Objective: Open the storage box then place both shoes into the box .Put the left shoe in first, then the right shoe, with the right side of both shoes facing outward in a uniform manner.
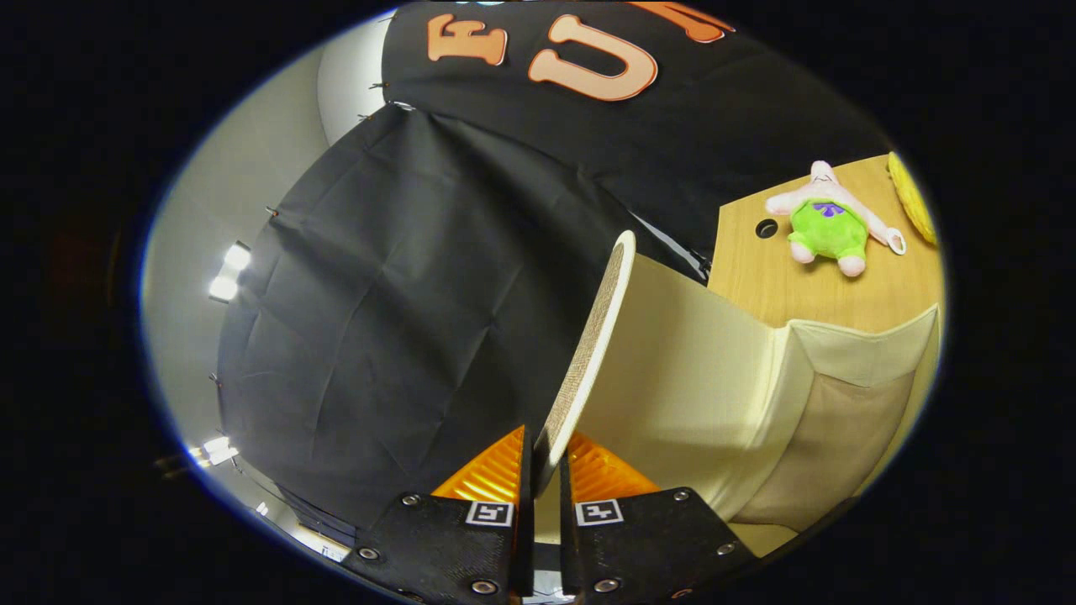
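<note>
My tongs (542, 470) pinched the storage box's lid (588, 353) by its edge, holding it swung up so the box (841, 395) stood open for shoes.

I can't read any text or nos. on objs here. Only signs I see: two small square b/w fiducial markers, no legible chars, one on each finger mount of the gripper (542, 470), by the lid.
</note>
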### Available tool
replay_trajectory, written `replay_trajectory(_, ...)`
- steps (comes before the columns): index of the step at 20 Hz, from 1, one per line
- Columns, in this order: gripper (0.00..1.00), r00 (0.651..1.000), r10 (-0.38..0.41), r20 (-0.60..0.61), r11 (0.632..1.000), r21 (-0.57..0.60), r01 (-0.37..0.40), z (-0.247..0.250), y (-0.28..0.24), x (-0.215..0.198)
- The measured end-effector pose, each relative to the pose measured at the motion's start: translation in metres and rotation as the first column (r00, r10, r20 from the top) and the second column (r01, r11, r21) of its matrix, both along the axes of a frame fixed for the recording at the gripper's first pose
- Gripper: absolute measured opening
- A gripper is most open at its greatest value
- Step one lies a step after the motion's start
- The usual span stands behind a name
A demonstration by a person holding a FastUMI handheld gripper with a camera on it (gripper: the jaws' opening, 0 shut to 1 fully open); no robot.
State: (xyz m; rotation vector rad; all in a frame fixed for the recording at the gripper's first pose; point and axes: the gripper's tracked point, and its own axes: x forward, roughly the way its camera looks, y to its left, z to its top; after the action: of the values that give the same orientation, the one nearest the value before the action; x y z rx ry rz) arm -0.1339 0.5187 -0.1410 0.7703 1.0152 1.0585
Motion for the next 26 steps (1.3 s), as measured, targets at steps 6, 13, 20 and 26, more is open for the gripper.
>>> replay_trajectory(6,0.13,1.0,0.017,-0.023,0.998,-0.052,-0.018,-0.03,0.051,-0.007)
replay_trajectory(13,0.67,1.0,-0.002,-0.005,0.981,-0.196,0.001,-0.061,0.032,-0.002)
replay_trajectory(20,0.9,0.987,-0.125,0.103,0.935,-0.32,0.152,-0.073,-0.073,0.039)
replay_trajectory(26,0.93,0.961,-0.188,0.205,0.865,-0.429,0.261,-0.098,-0.175,0.045)
